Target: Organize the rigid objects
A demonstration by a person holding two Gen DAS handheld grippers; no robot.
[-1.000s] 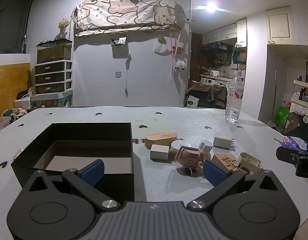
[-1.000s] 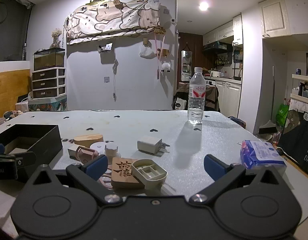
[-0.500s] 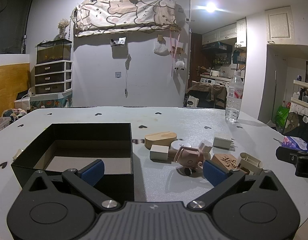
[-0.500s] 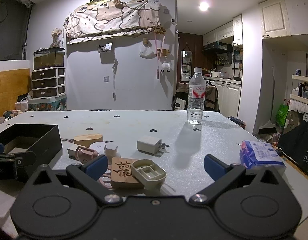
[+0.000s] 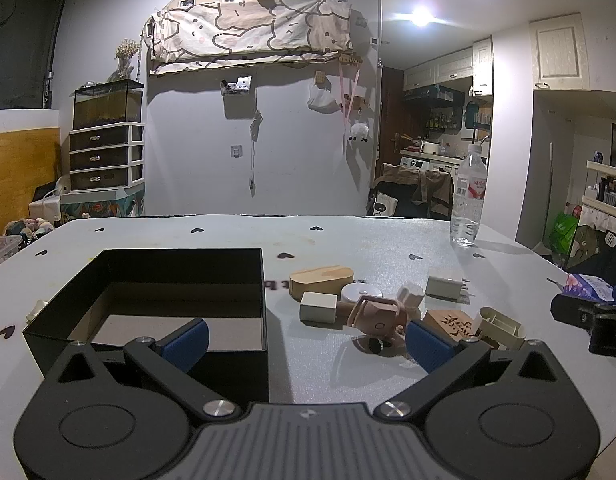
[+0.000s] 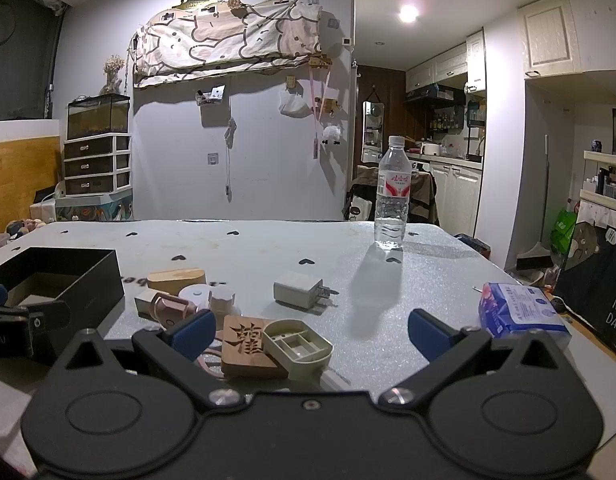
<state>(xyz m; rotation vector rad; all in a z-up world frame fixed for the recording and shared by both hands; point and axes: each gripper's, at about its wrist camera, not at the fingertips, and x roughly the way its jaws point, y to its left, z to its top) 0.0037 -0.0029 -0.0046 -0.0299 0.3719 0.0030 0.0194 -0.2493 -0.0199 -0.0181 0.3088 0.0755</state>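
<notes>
A black box is seen at the left of the table, open-topped, with nothing visible inside. The left gripper is held low over the table's near edge, its jaws spread wide and nothing held between them; its left blue pad is seen over the box's near wall, its right pad near the cluster.

Just right of the box, a loose cluster of small objects is laid out: a wood block, a white cube, a white disc, a pink piece (its exact form cannot be told), a carved tile and, touching the tile's right edge, a beige tray. A white charger is set a little apart, behind them.

The right gripper is likewise opened wide and empty, near the tile and tray. Further right and back, a bottle is stood upright; a tissue pack is lying by the right edge.
</notes>
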